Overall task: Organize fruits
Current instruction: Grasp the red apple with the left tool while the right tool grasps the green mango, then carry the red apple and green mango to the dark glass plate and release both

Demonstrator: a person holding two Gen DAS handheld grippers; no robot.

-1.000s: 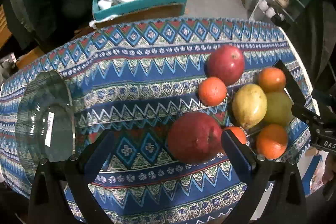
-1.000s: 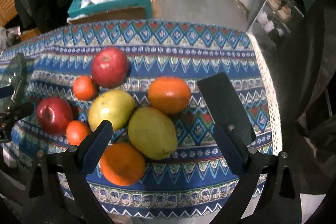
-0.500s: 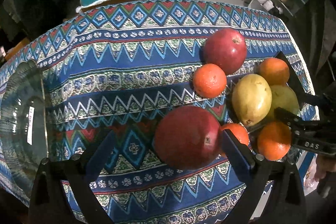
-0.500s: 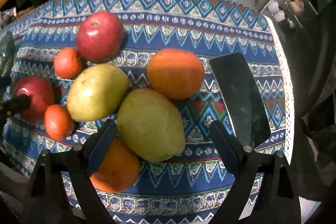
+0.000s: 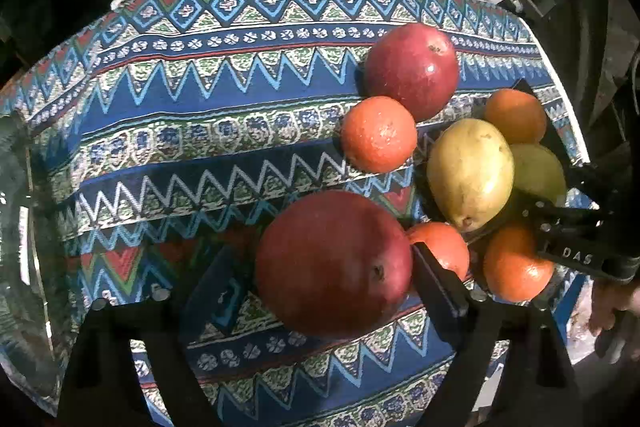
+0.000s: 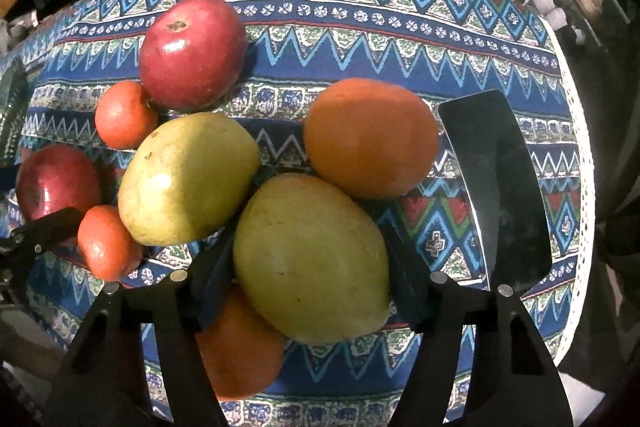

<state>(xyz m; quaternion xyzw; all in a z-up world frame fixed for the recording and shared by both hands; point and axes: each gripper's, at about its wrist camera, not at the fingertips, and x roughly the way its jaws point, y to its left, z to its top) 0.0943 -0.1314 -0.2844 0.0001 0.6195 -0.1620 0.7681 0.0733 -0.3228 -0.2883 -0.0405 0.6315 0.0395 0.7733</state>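
Left wrist view: at the left edge a glass bowl [image 5: 24,227] sits on the patterned counter [image 5: 200,99], its far side cut off. Lower centre, the left gripper [image 5: 320,275] straddles a large red apple [image 5: 332,263]; its fingers have just been closing, and the right finger [image 5: 436,287] touches the apple's side, while the left finger [image 5: 218,291] stands just clear, so the hold is not yet made. To the right lie a small orange [image 5: 378,135], a second red apple [image 5: 412,71] and a yellow-green pear [image 5: 470,173], with more fruit beyond that is partly masked by the other tool.

Right wrist view: running left to right, the same red apples and small oranges sit at the left, then the pear, then a yellow-green mango [image 6: 310,259] in the lower centre, with a large orange [image 6: 370,137] to the upper right. The right gripper [image 6: 308,287] has just been closing and its fingers now press on both flanks of the mango. An orange below it is half hidden by the left finger.

The apple looks firm, smooth and fairly heavy, liable to slip, so a grip across its widest middle would suit. The mango may be softer and bruise, so gentle pressure across its broad belly seems wise.
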